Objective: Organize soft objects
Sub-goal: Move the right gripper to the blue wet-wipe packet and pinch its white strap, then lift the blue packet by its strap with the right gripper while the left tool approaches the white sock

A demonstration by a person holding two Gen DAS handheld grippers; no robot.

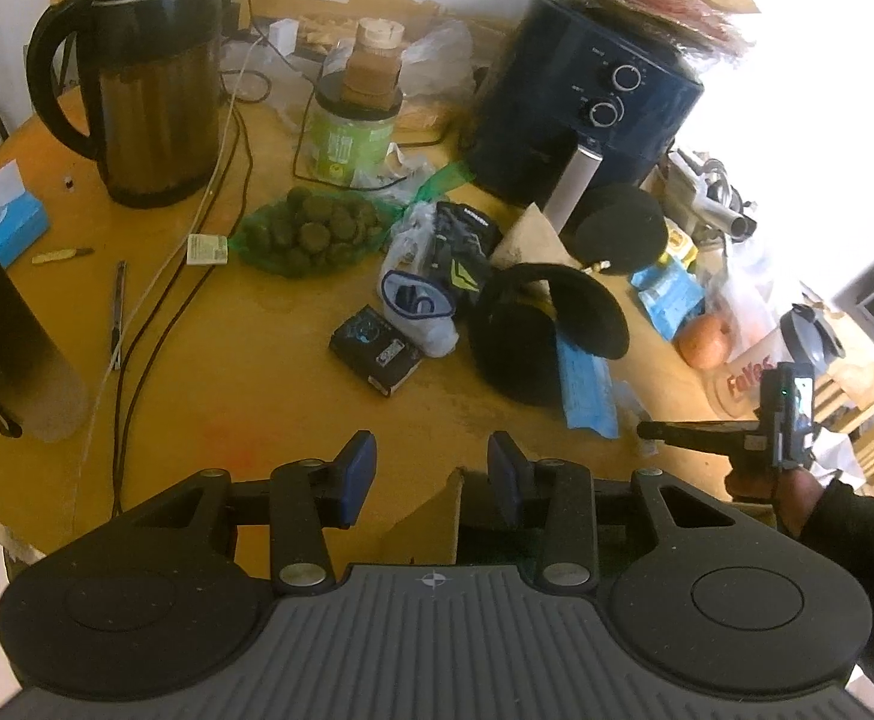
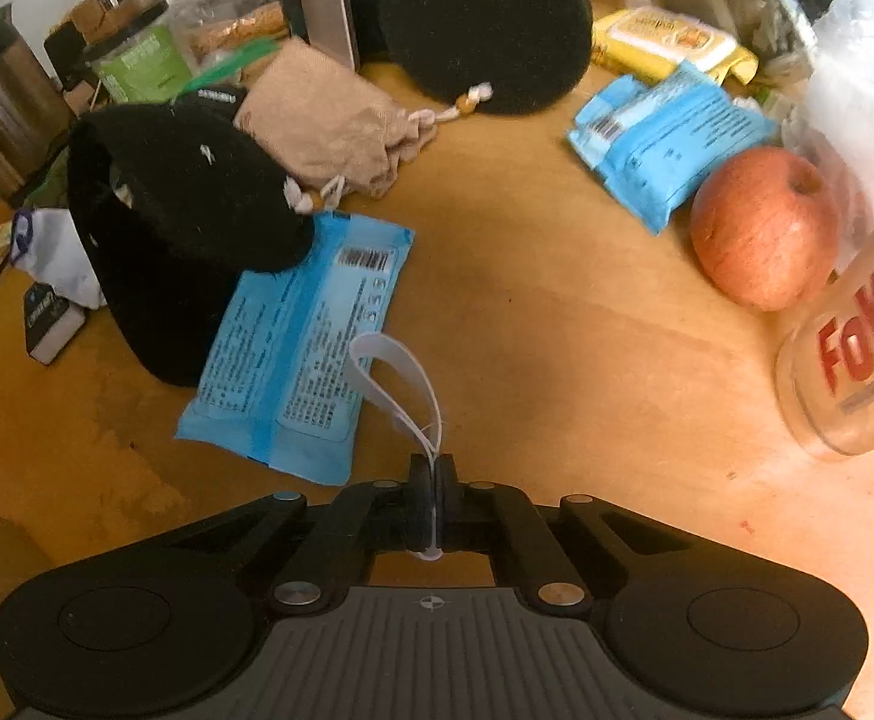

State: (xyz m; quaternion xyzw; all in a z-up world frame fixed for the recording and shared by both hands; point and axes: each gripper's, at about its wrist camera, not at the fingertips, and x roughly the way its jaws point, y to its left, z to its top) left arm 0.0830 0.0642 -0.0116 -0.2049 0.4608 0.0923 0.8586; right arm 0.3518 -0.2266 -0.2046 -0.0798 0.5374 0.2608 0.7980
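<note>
The right gripper [image 2: 435, 468] is clamped on a white strap [image 2: 398, 381] near the blue wipes pack [image 2: 299, 348] — probably to pull it away. The left gripper [image 1: 431, 474] waits with its jaws apart, holding nothing.

On the worktop [image 2: 526, 312], the wipes packet [image 2: 299, 348] anchors the scene: a knit hat [image 2: 179, 228] lies on its far left corner, a cloth pouch [image 2: 323, 120] sits behind the hat, and a round pad [image 2: 484, 24] stands farther back. To the packet's right, well apart, lie a second wipes packet [image 2: 664, 138], an apple [image 2: 763, 228] and a glass jar [image 2: 856, 360]. A strap loop [image 2: 401, 384] rests on the packet's near right edge.
</note>
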